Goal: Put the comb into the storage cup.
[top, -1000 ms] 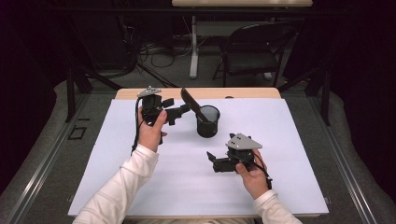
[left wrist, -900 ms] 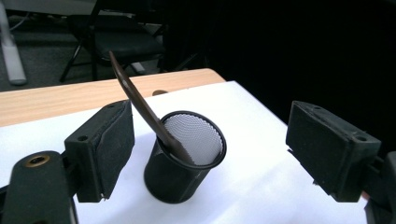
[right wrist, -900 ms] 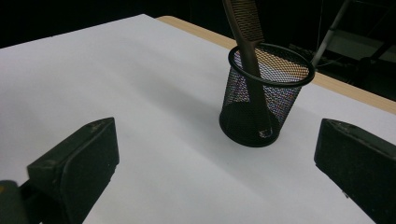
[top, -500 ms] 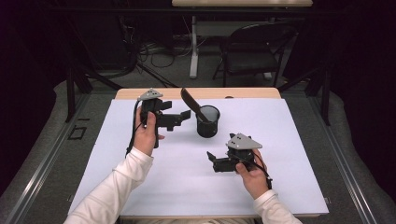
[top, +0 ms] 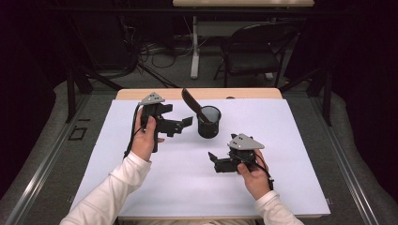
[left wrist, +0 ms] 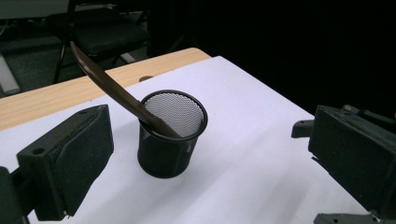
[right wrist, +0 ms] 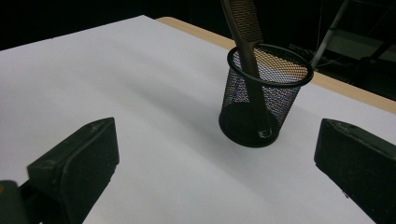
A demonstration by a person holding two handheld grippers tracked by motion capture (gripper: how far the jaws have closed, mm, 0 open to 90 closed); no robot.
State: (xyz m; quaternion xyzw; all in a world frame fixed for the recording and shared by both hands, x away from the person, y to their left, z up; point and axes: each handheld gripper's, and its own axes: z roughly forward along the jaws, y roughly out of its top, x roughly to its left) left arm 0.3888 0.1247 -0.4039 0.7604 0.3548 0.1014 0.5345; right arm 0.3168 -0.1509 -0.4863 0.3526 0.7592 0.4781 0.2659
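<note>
Mesh cup (top: 209, 122) and the comb (top: 192, 101) leaning in it are what the hands are busy around, and both stand on the white sheet (top: 141, 187) that covers most of the wooden table (top: 141, 94), toward its far edge. That sheet is the largest thing in reach. Next comes the left gripper (top: 187, 123), held just left of the cup with its jaws pointing at it; they have just been opening and now stand wide apart, nothing between them, clear of both cup and comb. In the left gripper view the cup (left wrist: 171, 133) sits ahead between the two black jaws. The right gripper (top: 212, 159) hovers low over the sheet, nearer the person and a little right of the cup, jaws likewise spread with nothing in them. The black cup stands upright. The dark comb (right wrist: 246, 28) (teeth visible along its upper part in the right gripper view) rests with its lower end inside the cup and tilts out over the rim toward the left gripper's side.
</note>
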